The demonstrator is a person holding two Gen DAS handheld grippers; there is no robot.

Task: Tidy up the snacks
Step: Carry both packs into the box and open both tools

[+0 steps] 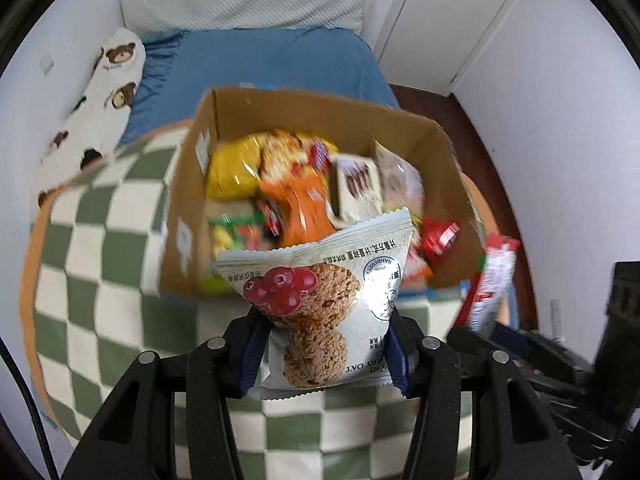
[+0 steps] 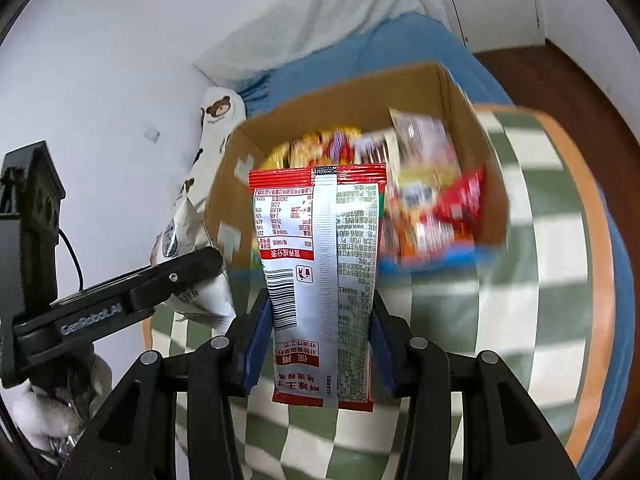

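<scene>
My left gripper [image 1: 326, 344] is shut on a white cranberry oat cookie packet [image 1: 324, 292], held above the checkered cloth in front of the cardboard box [image 1: 224, 120]. My right gripper [image 2: 318, 340] is shut on a red and silver snack packet [image 2: 320, 256], its back face with barcode toward the camera. The same red packet [image 1: 490, 284] shows at the right of the left wrist view. The box [image 2: 460, 92] is filled with several mixed snack packets [image 1: 296, 184]. The left gripper's black body [image 2: 120, 300] with the white packet [image 2: 188, 240] appears at the left of the right wrist view.
The box stands on a green and white checkered cloth [image 1: 100, 240] with an orange border, on a blue bed [image 1: 280, 56]. A bear-print pillow [image 1: 108, 92] lies along the white wall. A white door [image 1: 440, 8] and dark wooden floor [image 1: 480, 148] are at the right.
</scene>
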